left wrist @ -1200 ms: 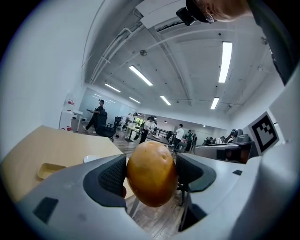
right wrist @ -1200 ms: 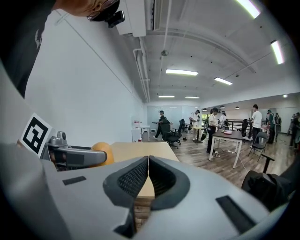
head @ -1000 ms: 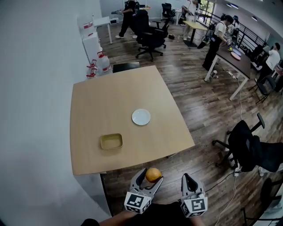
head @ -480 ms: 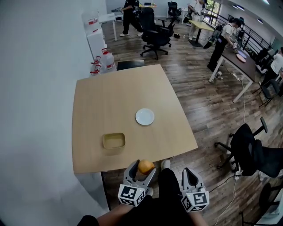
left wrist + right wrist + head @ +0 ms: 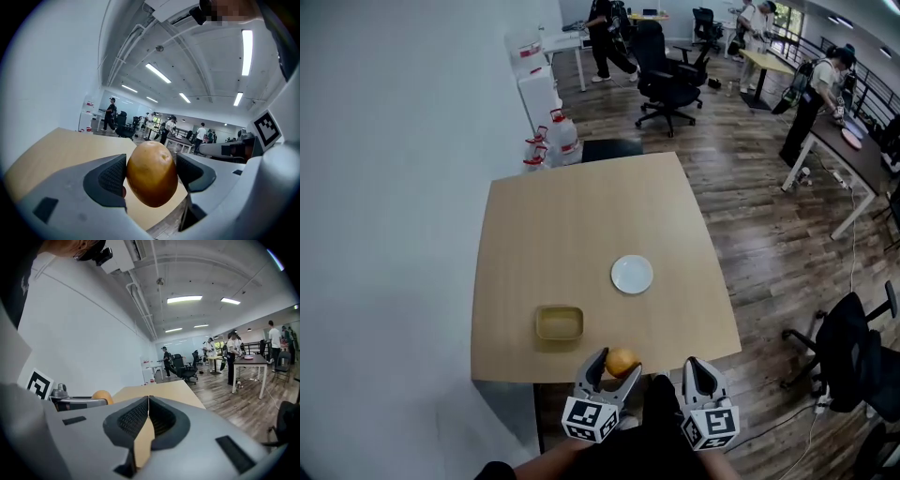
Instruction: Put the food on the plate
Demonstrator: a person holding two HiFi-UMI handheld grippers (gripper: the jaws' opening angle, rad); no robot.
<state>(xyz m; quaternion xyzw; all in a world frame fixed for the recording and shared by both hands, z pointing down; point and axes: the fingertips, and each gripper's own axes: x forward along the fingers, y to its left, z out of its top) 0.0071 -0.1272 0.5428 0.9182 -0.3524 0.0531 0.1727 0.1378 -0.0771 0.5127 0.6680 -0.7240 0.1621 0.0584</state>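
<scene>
A round orange-brown piece of food (image 5: 622, 360) (image 5: 151, 173) is held between the jaws of my left gripper (image 5: 615, 364) (image 5: 151, 174), which is shut on it. It hangs just off the near edge of the wooden table (image 5: 581, 225). The small white plate (image 5: 632, 274) lies empty on the table, right of centre and well ahead of the food. My right gripper (image 5: 701, 371) (image 5: 148, 414) is beside the left one, jaws shut with nothing between them. The food (image 5: 102, 396) also shows at the left of the right gripper view.
A shallow tan tray (image 5: 559, 323) sits on the table near its front edge, just ahead of the left gripper. A white wall runs along the left. Office chairs (image 5: 670, 80), desks and people stand on the wood floor beyond and right of the table.
The table now lies closer and more central in the head view. Both grippers have come up to its near edge, the left one still holding the food.
</scene>
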